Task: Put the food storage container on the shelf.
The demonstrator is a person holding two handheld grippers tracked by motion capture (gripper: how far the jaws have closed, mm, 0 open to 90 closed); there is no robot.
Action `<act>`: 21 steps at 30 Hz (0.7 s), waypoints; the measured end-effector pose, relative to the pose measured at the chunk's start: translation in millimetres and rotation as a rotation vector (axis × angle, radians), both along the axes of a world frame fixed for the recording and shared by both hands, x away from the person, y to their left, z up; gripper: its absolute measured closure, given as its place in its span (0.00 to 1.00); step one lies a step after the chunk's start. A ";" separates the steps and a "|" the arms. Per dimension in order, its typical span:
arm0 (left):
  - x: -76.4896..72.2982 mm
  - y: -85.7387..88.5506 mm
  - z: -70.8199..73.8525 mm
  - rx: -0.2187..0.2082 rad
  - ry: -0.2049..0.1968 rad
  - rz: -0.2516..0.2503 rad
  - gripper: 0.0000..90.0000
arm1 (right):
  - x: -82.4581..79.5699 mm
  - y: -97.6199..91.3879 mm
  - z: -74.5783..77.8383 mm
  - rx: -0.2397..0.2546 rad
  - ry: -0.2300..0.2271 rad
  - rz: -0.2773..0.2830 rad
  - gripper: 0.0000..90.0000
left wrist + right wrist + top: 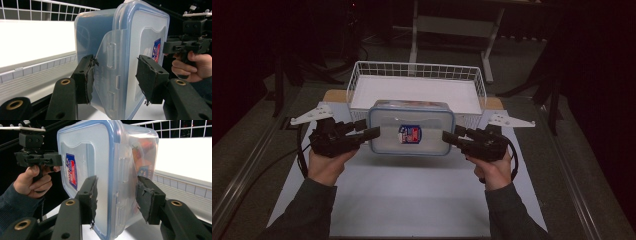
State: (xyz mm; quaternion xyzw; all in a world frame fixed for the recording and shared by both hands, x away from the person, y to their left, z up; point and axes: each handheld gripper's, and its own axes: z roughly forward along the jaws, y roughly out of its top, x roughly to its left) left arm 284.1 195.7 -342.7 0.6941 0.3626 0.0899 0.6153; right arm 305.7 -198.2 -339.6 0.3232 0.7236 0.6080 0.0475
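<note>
So the biggest thing here is the table (412,200), covered with a white sheet, and at its far end sits a white wire basket (362,75) with a plain white floor. Just in front of the basket, held up off the sheet, is a clear plastic food container (411,129) with a blue-rimmed snap lid and a small red and blue label (409,134) in the middle of the lid. It's level in the high view, lid facing up, and its far edge overlaps the basket's near rim from that angle. You can make out some colourful contents through the wall in the right gripper view, too blurry to name.

The left gripper (371,133) has the container's left end. In the left gripper view its jaws are clamped across the side latch flap (110,72), one pad on the body wall and one on the lid face.

The right gripper (451,136) does the same at the opposite end, with one pad on the lid and the other on the body side, latch between them. Both claws are gripping the box at a medium spread, each hand (328,167) wrapped around its handle.
</note>
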 end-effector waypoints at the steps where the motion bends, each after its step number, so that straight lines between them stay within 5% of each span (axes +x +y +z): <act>1: 0.7 0.0 1.0 -0.002 -0.002 0.000 0.54 | 1.1 0.0 1.2 0.000 -0.005 0.002 0.59; 21: 28.9 -1.0 20.1 -0.002 -0.053 0.009 0.54 | 28.1 -0.5 19.3 0.034 -0.045 -0.017 0.59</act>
